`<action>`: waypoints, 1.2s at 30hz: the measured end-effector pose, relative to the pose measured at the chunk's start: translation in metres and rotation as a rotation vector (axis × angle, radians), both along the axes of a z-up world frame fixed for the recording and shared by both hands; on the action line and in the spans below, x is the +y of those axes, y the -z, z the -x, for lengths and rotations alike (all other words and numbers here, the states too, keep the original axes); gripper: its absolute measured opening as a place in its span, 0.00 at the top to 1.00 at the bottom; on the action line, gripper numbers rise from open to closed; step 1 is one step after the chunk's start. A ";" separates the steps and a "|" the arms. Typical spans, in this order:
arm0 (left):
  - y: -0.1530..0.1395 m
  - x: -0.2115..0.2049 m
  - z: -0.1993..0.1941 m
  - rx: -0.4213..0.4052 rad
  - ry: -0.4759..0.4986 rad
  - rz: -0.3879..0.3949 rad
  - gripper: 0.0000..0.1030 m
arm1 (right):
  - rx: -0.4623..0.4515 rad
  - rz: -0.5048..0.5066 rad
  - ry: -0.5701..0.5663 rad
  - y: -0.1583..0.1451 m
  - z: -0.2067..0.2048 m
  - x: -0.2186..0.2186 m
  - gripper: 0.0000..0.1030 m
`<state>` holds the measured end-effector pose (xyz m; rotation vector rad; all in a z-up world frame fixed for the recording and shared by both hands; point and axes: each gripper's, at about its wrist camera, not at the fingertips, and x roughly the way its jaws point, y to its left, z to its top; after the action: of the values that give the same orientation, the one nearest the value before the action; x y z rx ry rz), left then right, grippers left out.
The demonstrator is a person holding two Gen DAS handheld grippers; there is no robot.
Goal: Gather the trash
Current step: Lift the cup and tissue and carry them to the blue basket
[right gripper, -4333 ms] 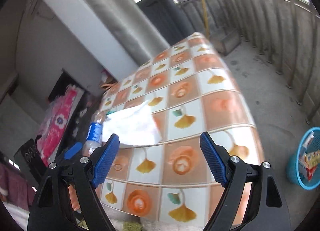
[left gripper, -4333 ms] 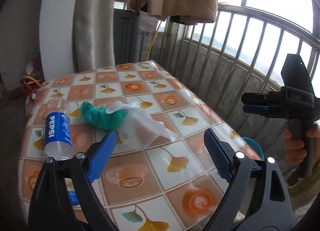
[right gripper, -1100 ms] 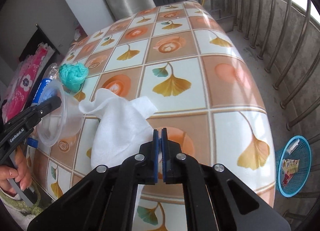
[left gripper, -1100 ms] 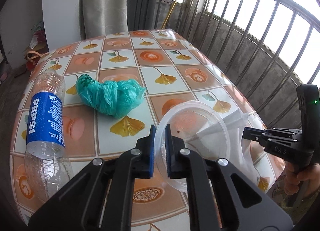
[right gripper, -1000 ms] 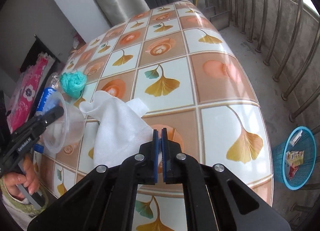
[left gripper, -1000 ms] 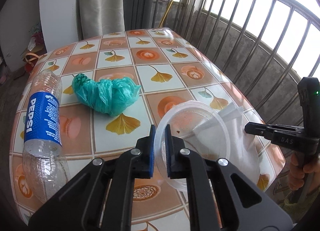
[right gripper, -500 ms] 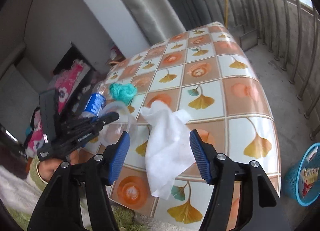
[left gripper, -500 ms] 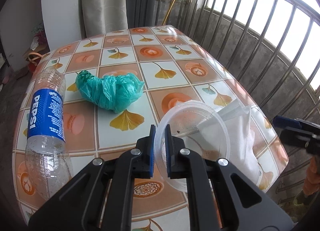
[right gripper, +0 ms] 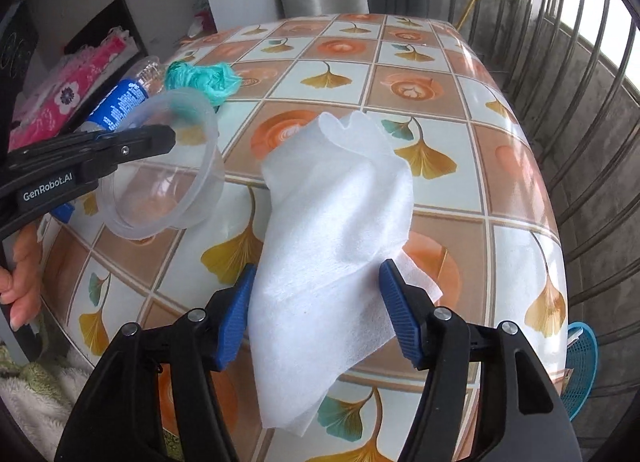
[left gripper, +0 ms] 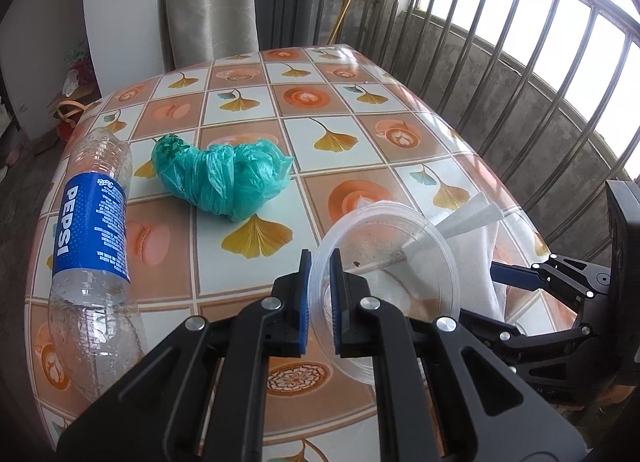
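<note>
A second ago the right gripper [right gripper: 314, 312] was pinched flat on the white wipe [right gripper: 332, 230]; now its blue pads stand apart on either side of the wipe, having just been opening and then drawing in a little. The cloth lies between them, and from this angle the pads look just clear of it, though the left pad is so near the fold that I cannot be sure. The wipe is draped in a crumpled heap on the tablecloth [right gripper: 420, 62], near the table's front edge.

The left gripper [left gripper: 319, 296] has kept its place, its pads clamped together on the rim of a clear plastic cup [left gripper: 400, 258], which is tilted with its mouth towards the camera and held just above the table beside the wipe. A hand [right gripper: 22, 274] grips the handle of that gripper at the left edge of the right view.

Further back on the table, a bunched green plastic bag [left gripper: 224, 176] lies beside an empty Pepsi bottle [left gripper: 94, 246] that rests on its side along the left edge. Down on the floor to the right, a blue basket [right gripper: 580, 366] shows past the table corner, next to the metal railing [left gripper: 520, 62].
</note>
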<state>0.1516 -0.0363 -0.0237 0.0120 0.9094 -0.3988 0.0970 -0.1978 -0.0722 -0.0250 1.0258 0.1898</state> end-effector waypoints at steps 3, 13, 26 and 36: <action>-0.001 0.001 0.000 -0.004 -0.001 -0.005 0.93 | 0.007 -0.019 0.040 -0.001 -0.003 -0.008 0.61; -0.003 0.003 0.000 -0.015 0.000 -0.016 0.93 | 0.032 -0.143 0.150 -0.003 -0.007 -0.035 0.94; -0.016 0.001 0.007 -0.054 0.011 -0.018 0.93 | -0.043 -0.208 0.206 -0.032 0.000 -0.056 0.95; -0.033 0.002 0.013 -0.087 0.021 0.025 0.93 | -0.128 -0.259 0.242 -0.058 0.011 -0.073 0.95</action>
<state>0.1390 -0.0346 0.0097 0.0162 0.8189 -0.4264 0.0861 -0.2708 -0.0140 0.3174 0.8618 0.0982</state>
